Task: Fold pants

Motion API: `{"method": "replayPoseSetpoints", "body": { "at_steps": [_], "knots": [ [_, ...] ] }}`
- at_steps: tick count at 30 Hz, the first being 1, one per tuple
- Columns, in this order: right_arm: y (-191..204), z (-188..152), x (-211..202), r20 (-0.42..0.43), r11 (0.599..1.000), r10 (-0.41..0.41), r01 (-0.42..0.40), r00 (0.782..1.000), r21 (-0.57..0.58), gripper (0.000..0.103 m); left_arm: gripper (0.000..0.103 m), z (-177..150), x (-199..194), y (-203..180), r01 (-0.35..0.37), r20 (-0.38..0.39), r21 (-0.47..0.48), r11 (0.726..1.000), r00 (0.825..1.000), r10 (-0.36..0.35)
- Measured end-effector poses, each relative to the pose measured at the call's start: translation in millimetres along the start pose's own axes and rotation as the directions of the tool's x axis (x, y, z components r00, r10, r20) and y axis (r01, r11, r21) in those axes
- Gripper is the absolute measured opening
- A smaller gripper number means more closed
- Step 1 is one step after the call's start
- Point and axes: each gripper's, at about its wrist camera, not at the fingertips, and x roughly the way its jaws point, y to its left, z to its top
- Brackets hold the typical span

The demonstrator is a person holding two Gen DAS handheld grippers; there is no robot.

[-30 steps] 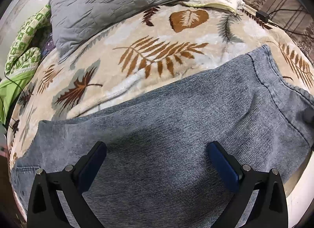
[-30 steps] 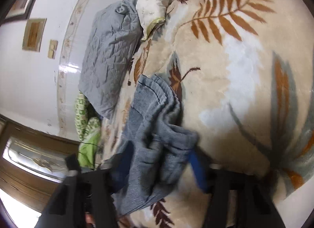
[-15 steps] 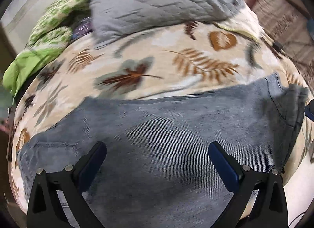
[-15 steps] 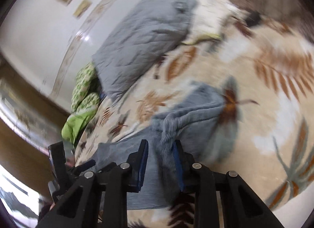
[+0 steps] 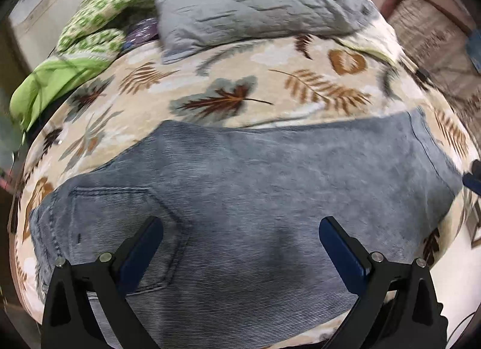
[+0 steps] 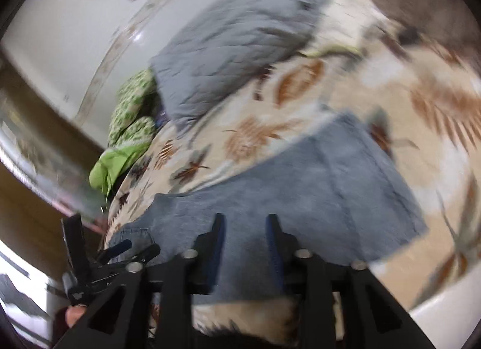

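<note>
Grey-blue corduroy pants (image 5: 246,195) lie flat across the leaf-print blanket (image 5: 228,78), waist with back pocket to the left, leg hem to the right. My left gripper (image 5: 240,243) is open wide, hovering over the pants' near part. In the right wrist view the pants (image 6: 300,186) lie spread below my right gripper (image 6: 245,228). Its jaws stand a small gap apart with nothing between them. The left gripper (image 6: 120,252) shows at the lower left there. This view is blurred.
A grey quilted pillow (image 5: 249,3) lies at the back of the bed. Green patterned cloth (image 5: 90,27) and a bright green sheet (image 5: 51,78) sit at the back left. A white wall (image 6: 75,18) lies behind. The bed edge runs along the front.
The right gripper let go of the bunched leg end and drew back; the pants now lie spread flat. The left gripper shifted left, bringing the waist and pocket into view.
</note>
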Motion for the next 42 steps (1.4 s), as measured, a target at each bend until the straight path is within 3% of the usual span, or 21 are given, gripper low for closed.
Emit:
{"method": "replayPoseSetpoints", "body": {
  "at_steps": [1, 6, 9, 13, 16, 20, 27, 28, 29, 31, 36, 42],
  "knots": [
    [-16, -4, -7, 0.011, 0.999, -0.010, 0.010, 1.000, 0.040, 0.073, 0.103, 0, 2, -9, 0.009, -0.004, 0.021, 1.000, 1.000, -0.009],
    [-73, -14, -21, 0.009, 0.984, 0.000, -0.002, 1.000, 0.178, 0.073, 0.103, 0, 7, -38, 0.010, -0.007, 0.103, 0.995, 1.000, -0.009],
    [-109, -17, -13, 0.015, 0.949, 0.053, -0.055, 0.998, 0.310, 0.073, 0.103, 0, 6, -49, 0.009, -0.002, 0.130, 0.991, 1.000, -0.009],
    [-133, -17, -1, 0.039, 0.908, 0.116, -0.122, 0.992, 0.401, 0.073, 0.103, 1, 10, -54, -0.008, -0.016, 0.137, 0.991, 1.000, 0.011],
    [-137, -9, 6, 0.074, 0.900, 0.149, -0.166, 0.986, 0.404, 0.073, 0.103, 2, 13, -58, -0.021, -0.030, 0.135, 0.991, 0.999, 0.025],
    [-150, -5, 16, 0.122, 0.858, 0.211, -0.243, 0.970, 0.453, 0.074, 0.103, 5, 11, -67, -0.022, -0.032, 0.135, 0.991, 0.999, 0.026],
    [-143, 2, 18, 0.133, 0.865, 0.214, -0.251, 0.968, 0.434, 0.071, 0.103, 18, 38, -81, -0.025, -0.083, 0.097, 0.995, 0.996, 0.033],
    [-138, 4, 20, 0.117, 0.888, 0.175, -0.208, 0.978, 0.411, 0.063, 0.103, 18, 43, -84, -0.032, -0.092, 0.107, 0.994, 0.995, 0.041],
    [-132, 6, 22, 0.094, 0.913, 0.128, -0.154, 0.987, 0.377, 0.046, 0.103, 17, 52, -90, -0.049, -0.103, 0.130, 0.990, 0.993, 0.062],
    [-125, 8, 26, 0.073, 0.941, 0.073, -0.093, 0.995, 0.325, 0.036, 0.103, 17, 51, -92, -0.058, -0.083, 0.127, 0.990, 0.994, 0.069],
    [-103, 16, 22, 0.072, 0.970, 0.041, -0.057, 0.997, 0.236, 0.031, 0.103, 17, 41, -90, -0.047, -0.080, 0.154, 0.987, 0.995, 0.060],
    [-30, 25, 8, 0.086, 0.999, 0.027, -0.025, 0.996, -0.020, 0.030, 0.103, 21, 28, -59, -0.019, -0.075, 0.055, 0.998, 0.997, 0.023]
  ]
}}
